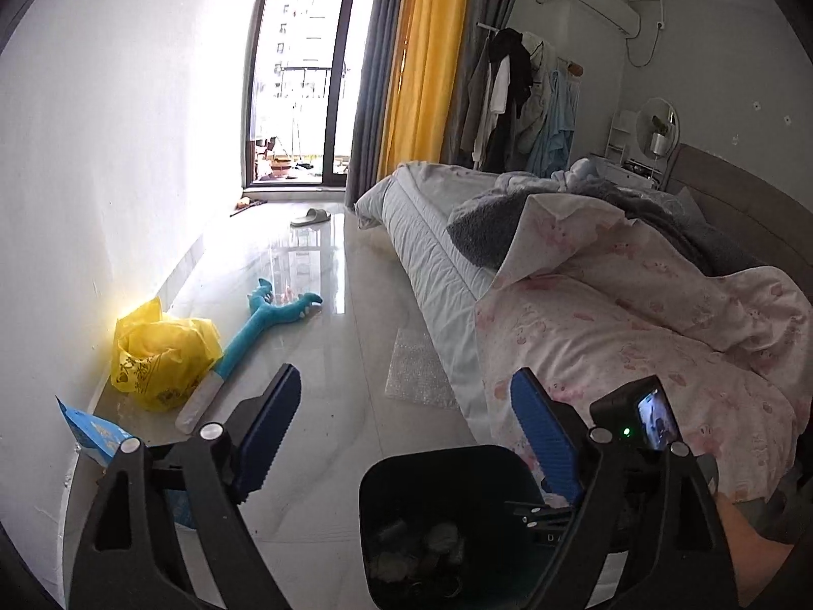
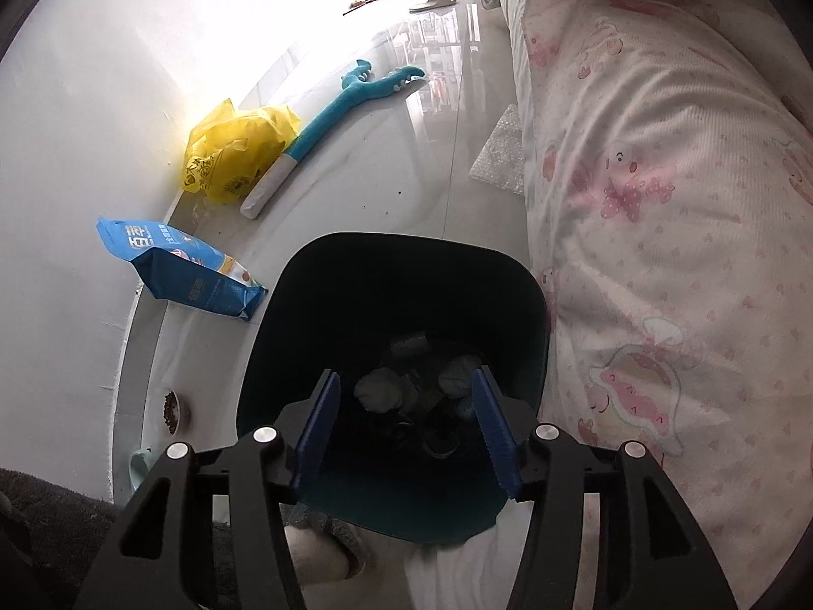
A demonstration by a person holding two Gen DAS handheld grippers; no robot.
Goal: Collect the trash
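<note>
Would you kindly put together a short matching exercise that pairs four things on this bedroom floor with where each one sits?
Things:
1. yellow plastic bag
2. blue pouch
3. dark bin
4. slipper

Places:
A. directly under the right gripper, crumpled trash inside
B. far off, near the balcony door
C. against the wall, beside the teal plush toy
D. lying by the wall, left of the bin

Pairs: 1-C, 2-D, 3-A, 4-B

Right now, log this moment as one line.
left tool: open, empty | right tool: open, empty, over bin | bin: crumpled trash inside | floor: yellow bag
</note>
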